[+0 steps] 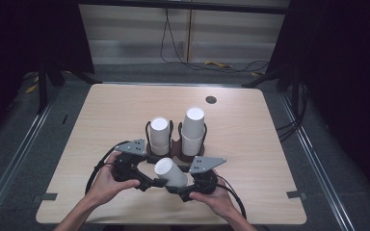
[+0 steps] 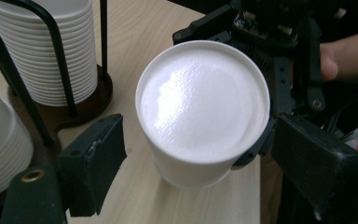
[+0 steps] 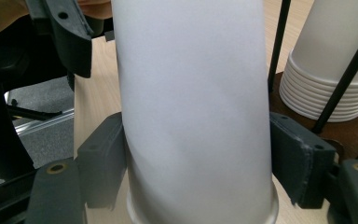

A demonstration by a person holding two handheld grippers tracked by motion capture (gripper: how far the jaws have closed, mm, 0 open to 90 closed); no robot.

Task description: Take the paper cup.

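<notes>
Starting at the left of the high view, your left hand (image 1: 107, 185) holds the left gripper (image 1: 147, 184) low over the near part of the wooden table (image 1: 250, 144). Its jaws stand apart: in the left gripper view one black pad sits clear of the white paper cup (image 2: 203, 109) on the near left, and the other pad sits just off the cup's wall on the right, so neither presses on it. That view looks straight at the cup's closed base.

At the centre, the white paper cup (image 1: 170, 172) lies tilted between the two tools, base toward the left gripper, raised off the table.

Behind it, the dark wire-frame holder (image 1: 176, 147) stands on the table with two stacks of white cups: the left stack (image 1: 159, 135) shorter, the right stack (image 1: 193, 130) taller.

To the right, your right hand (image 1: 219, 198) holds the right gripper (image 1: 182, 191). In the right gripper view both pads (image 3: 103, 161) press against the wall of the cup (image 3: 193, 107) near its rim, so this tool is clamped on the cup and carries it.
</notes>
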